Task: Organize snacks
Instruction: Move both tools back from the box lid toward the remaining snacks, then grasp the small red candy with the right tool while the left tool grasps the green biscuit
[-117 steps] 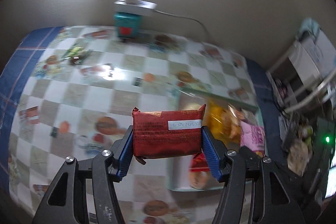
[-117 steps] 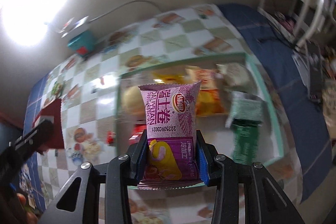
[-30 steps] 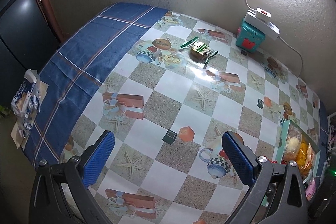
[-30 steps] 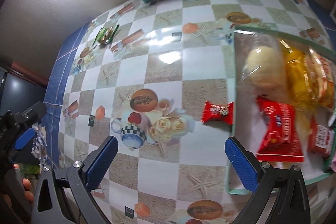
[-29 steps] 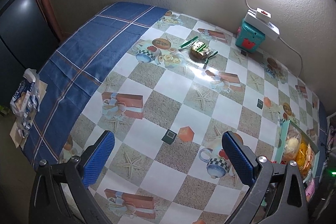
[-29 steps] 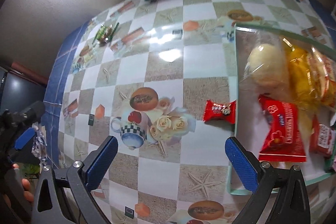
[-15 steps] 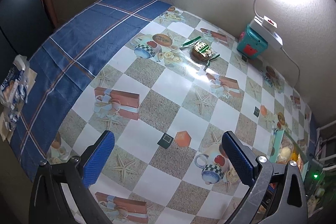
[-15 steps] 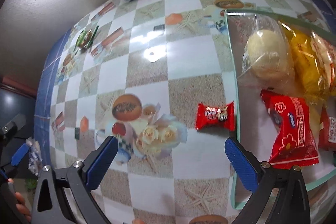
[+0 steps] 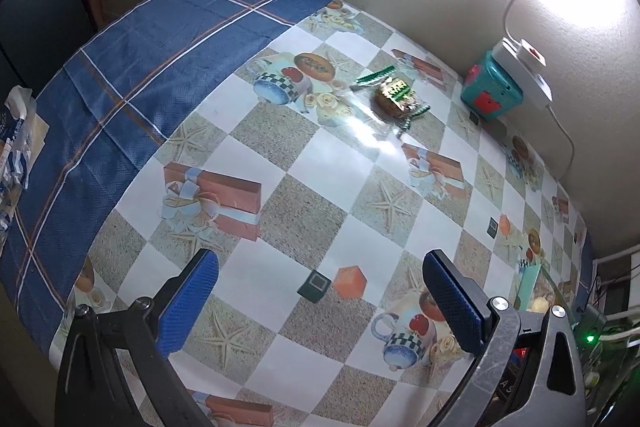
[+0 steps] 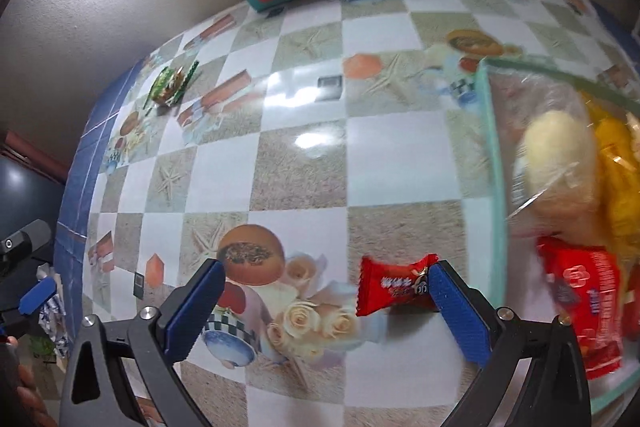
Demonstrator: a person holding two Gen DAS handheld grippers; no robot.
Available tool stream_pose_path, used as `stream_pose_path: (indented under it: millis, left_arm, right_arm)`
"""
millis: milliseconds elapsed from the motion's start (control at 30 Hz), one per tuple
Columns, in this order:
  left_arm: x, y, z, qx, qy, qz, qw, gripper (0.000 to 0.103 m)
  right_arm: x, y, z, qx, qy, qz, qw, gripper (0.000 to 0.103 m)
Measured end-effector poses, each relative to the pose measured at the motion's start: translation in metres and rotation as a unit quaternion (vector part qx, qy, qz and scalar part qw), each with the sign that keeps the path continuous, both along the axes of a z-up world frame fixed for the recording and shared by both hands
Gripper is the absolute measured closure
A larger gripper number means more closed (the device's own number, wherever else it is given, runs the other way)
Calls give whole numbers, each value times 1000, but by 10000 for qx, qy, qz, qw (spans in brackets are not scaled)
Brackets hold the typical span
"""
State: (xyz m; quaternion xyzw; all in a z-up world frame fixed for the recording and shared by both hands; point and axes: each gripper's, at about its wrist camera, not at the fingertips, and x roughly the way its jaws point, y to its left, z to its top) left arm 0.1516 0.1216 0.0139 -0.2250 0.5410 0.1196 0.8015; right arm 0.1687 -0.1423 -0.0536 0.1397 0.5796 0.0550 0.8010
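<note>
The right gripper [image 10: 326,303] is hovering low over the patterned tabletop [image 10: 304,187] with its jaws spread wide and holding nothing. A small red candy packet [image 10: 394,285] is lying on the tabletop between the jaws, its right end just beside the right-hand blue pad, though whether the two are touching is hard to tell. Just right of it, the tray [image 10: 489,131] with the pale green rim is holding a round pale bun in clear wrap [image 10: 556,155], a yellow snack bag [image 10: 616,163] and a red packet [image 10: 584,303]; its far side is blurring out of view. The left gripper [image 9: 320,301] is hanging over the tabletop's other end, jaws likewise wide apart and empty. Well ahead of it, a green-wrapped cookie [image 9: 394,97] is sitting near the teal box [image 9: 490,93] by the wall.
</note>
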Motion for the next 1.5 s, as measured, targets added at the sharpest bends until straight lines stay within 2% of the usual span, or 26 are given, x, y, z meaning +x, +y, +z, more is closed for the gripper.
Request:
stream_pose_path:
  millis: [67, 233, 400, 767, 833, 900, 1167, 1400, 1500]
  left_arm:
    - [1, 5, -3, -53, 12, 39, 10000, 1]
    - [3, 12, -12, -132, 105, 94, 9998, 1]
    - [2, 13, -13, -147, 114, 106, 9998, 1]
    - [4, 11, -11, -119, 98, 50, 9999, 1]
    - [4, 11, -11, -117, 91, 51, 9999, 1]
    - [3, 11, -10, -111, 87, 45, 9999, 1]
    - [5, 11, -12, -113, 113, 32, 9999, 1]
    - [17, 7, -25, 51, 320, -175, 9993, 1]
    - [25, 11, -26, 43, 258, -251, 9993, 1]
  right_arm:
    - [0, 4, -1, -32, -62, 62, 10000, 3]
    - [-1, 4, 1, -340, -46, 99, 9994, 17]
    - [-4, 2, 3, -723, 15, 189, 9972, 36]
    - [-8, -8, 6, -756, 171, 167, 9969, 37]
    - [-9, -6, 3, -811, 223, 199, 9963, 41]
    - [-10, 0, 4, -1019, 197, 332, 9940, 51]
    - [-14, 8, 4, -1355, 164, 550, 9891, 66]
    - [-11, 10, 4, -1354, 150, 560, 9891, 69]
    - [-5, 5, 6, -1246, 120, 498, 9909, 70]
